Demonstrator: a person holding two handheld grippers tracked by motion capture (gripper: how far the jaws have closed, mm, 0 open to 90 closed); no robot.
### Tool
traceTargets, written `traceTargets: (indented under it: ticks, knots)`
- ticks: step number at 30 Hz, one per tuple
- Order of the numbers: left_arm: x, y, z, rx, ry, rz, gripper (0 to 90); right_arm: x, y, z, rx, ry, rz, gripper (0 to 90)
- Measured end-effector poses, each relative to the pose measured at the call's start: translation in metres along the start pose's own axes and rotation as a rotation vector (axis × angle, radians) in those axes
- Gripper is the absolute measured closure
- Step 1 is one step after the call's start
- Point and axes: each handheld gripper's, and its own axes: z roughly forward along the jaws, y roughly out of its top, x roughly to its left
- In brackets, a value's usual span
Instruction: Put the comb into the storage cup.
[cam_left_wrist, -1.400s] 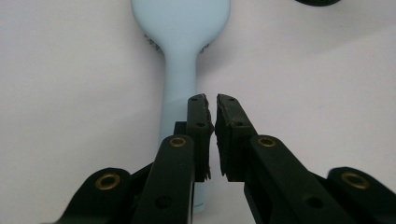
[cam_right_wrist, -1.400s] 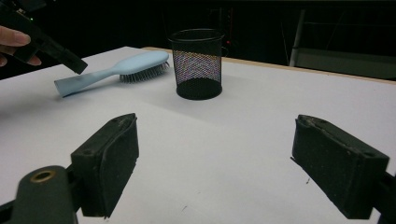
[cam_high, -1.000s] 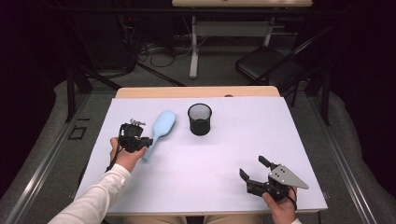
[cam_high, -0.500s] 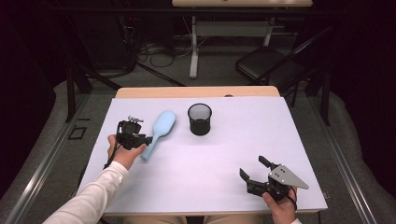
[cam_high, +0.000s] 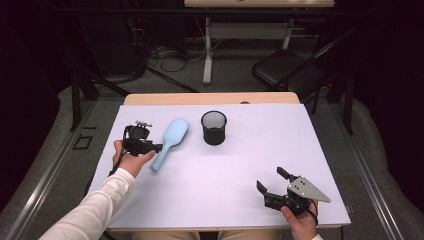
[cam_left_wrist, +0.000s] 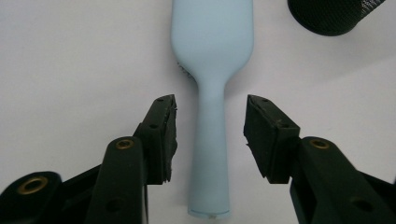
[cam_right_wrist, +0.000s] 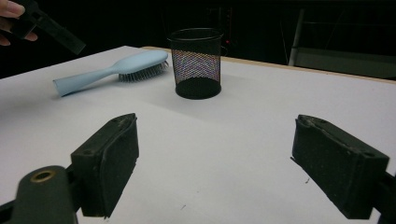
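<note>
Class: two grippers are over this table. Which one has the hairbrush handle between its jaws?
The left gripper: its open jaws straddle the blue hairbrush handle. The right gripper has bare table between its jaws.

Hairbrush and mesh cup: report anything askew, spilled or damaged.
Nothing stands out. The light blue hairbrush lies flat, bristles down, on the table, intact. The black mesh cup stands upright beside it, apart. The left gripper, jaws just opening, straddles the handle without touching.
</note>
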Motion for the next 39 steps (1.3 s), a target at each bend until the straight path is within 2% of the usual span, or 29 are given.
traceTargets:
  ticks: [5, 7, 11, 21, 24, 26, 35, 39]
  knots:
    - [0.003, 0.004, -0.001, 0.013, -0.002, -0.012, 48.4, 0.000, 0.000, 0.000, -0.001, 0.000, 0.000, 14.2]
    - [0.005, 0.005, -0.001, 0.005, -0.006, 0.008, 46.9, 0.000, 0.000, 0.000, 0.000, 0.000, 0.001, 14.2]
    - [0.006, 0.008, -0.001, 0.001, 0.017, 0.030, 46.6, 0.000, 0.000, 0.000, 0.001, 0.001, -0.001, 14.3]
    - [0.009, 0.013, 0.000, 0.031, 0.005, 0.023, 44.8, 0.000, 0.000, 0.000, 0.004, -0.001, -0.003, 14.3]
    - [0.009, 0.014, 0.000, 0.040, 0.015, 0.022, 42.4, 0.000, 0.000, 0.000, 0.003, 0.000, -0.004, 14.3]
    - [0.008, 0.015, 0.000, 0.045, 0.019, 0.039, 38.6, 0.000, 0.000, 0.000, 0.004, 0.001, -0.003, 14.3]
    - [0.008, 0.019, 0.002, 0.061, 0.010, 0.070, 23.1, 0.000, 0.000, 0.000, 0.004, 0.001, -0.002, 14.3]
    - [0.007, 0.021, 0.004, 0.069, 0.004, 0.065, 15.6, 0.000, 0.000, 0.000, 0.004, 0.001, -0.003, 14.2]
